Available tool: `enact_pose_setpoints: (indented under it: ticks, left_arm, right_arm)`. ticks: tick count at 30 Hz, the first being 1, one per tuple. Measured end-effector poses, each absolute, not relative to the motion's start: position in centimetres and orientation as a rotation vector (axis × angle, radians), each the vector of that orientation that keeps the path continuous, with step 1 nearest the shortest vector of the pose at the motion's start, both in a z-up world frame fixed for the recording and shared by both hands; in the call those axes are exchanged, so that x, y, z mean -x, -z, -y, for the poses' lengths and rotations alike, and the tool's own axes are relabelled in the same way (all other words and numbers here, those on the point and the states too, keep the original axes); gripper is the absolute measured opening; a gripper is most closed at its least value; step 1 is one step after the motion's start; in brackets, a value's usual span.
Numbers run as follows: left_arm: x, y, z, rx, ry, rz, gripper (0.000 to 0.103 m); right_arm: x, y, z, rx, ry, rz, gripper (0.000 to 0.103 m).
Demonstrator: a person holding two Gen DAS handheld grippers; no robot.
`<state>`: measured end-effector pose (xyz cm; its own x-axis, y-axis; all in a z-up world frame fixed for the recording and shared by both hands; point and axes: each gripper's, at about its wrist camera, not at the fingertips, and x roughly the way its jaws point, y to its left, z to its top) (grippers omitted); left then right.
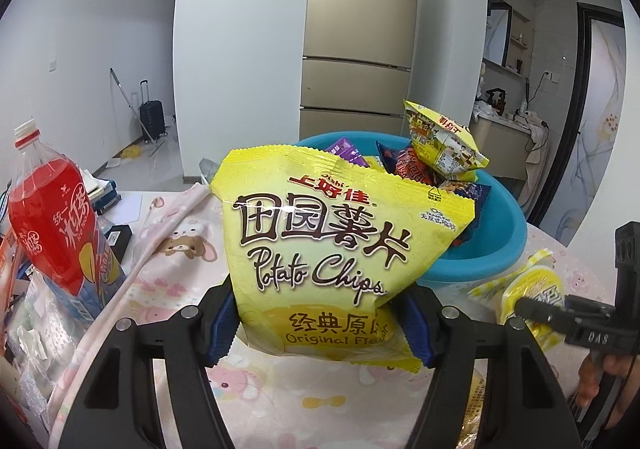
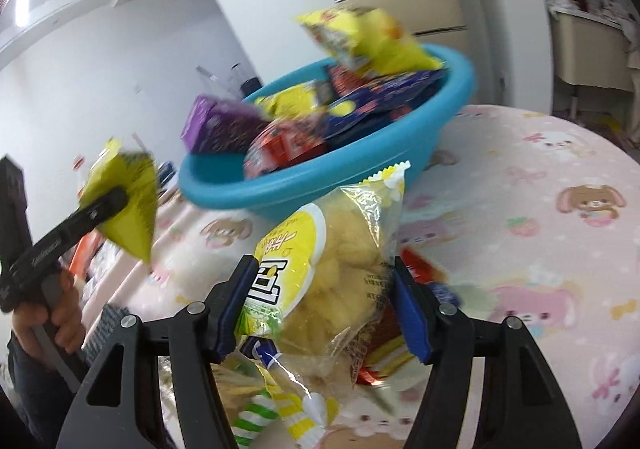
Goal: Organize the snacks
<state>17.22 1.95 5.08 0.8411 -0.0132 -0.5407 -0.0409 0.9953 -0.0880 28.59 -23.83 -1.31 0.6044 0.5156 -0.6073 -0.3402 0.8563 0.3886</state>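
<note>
You've got the potato chips bag (image 1: 320, 245) pinched low in your left gripper (image 1: 320, 323), so its top stands free above the tablecloth (image 1: 192, 273), just in front of the blue basin (image 1: 496, 245) w/ other snacks (likely its destination). Your right gripper (image 2: 320, 309) has its pads pressed on the clear yellow snack packet (image 2: 340, 269), near the basin. Both grippers are angled downward toward the table.
</note>
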Motion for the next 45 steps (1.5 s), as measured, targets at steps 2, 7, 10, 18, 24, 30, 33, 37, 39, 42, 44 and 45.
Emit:
enact_pose_setpoints:
  ticks: [2, 7, 10, 18, 24, 30, 33, 37, 39, 42, 44, 45]
  left_arm:
    - [-17.1, -5.2, -2.1, 0.102, -0.016, -0.563, 0.071]
    - [-16.8, -5.4, -2.2, 0.114, -0.018, -0.548, 0.071]
    - [-16.8, -5.4, -2.1, 0.114, -0.022, -0.548, 0.071]
    - [-16.8, -5.4, -2.3, 0.121, -0.031, -0.546, 0.071]
    - [-16.7, -5.6, -2.6, 0.134, -0.032, -0.536, 0.071]
    - [-16.4, -5.8, -2.6, 0.141, -0.027, -0.526, 0.071]
    - [-16.3, -6.1, -2.3, 0.136, -0.023, -0.519, 0.071]
    - [-15.8, -6.7, -1.9, 0.124, -0.017, -0.497, 0.071]
    - [-15.5, -7.0, -1.8, 0.123, -0.013, -0.486, 0.071]
    - [-15.1, -7.3, -1.6, 0.123, -0.001, -0.474, 0.071]
    - [-14.8, -7.5, -1.5, 0.12, 0.003, -0.467, 0.071]
    - [-14.6, -7.7, -1.4, 0.122, 0.01, -0.463, 0.071]
  right_arm:
    - [-28.6, 1.1, 24.5, -0.245, -0.453, -0.754, 0.064]
    - [-28.7, 0.6, 26.6, -0.298, -0.383, -0.71, 0.055]
    - [-28.7, 0.5, 27.2, -0.311, -0.372, -0.704, 0.055]
    - [-28.2, -0.3, 27.1, -0.3, -0.386, -0.663, 0.05]
    - [-27.5, -1.5, 28.3, -0.307, -0.353, -0.6, 0.05]
    - [-26.6, -2.8, 29.6, -0.303, -0.282, -0.526, 0.05]
    - [-25.9, -3.7, 29.6, -0.273, -0.254, -0.469, 0.05]
    - [-25.3, -4.4, 29.4, -0.26, -0.267, -0.432, 0.05]
    - [-25.5, -4.3, 29.6, -0.301, -0.301, -0.438, 0.05]
    - [-25.6, -4.2, 29.5, -0.327, -0.329, -0.45, 0.05]
    - [-25.3, -4.7, 29.2, -0.308, -0.331, -0.435, 0.05]
    - [-25.1, -5.1, 29.0, -0.295, -0.331, -0.42, 0.05]
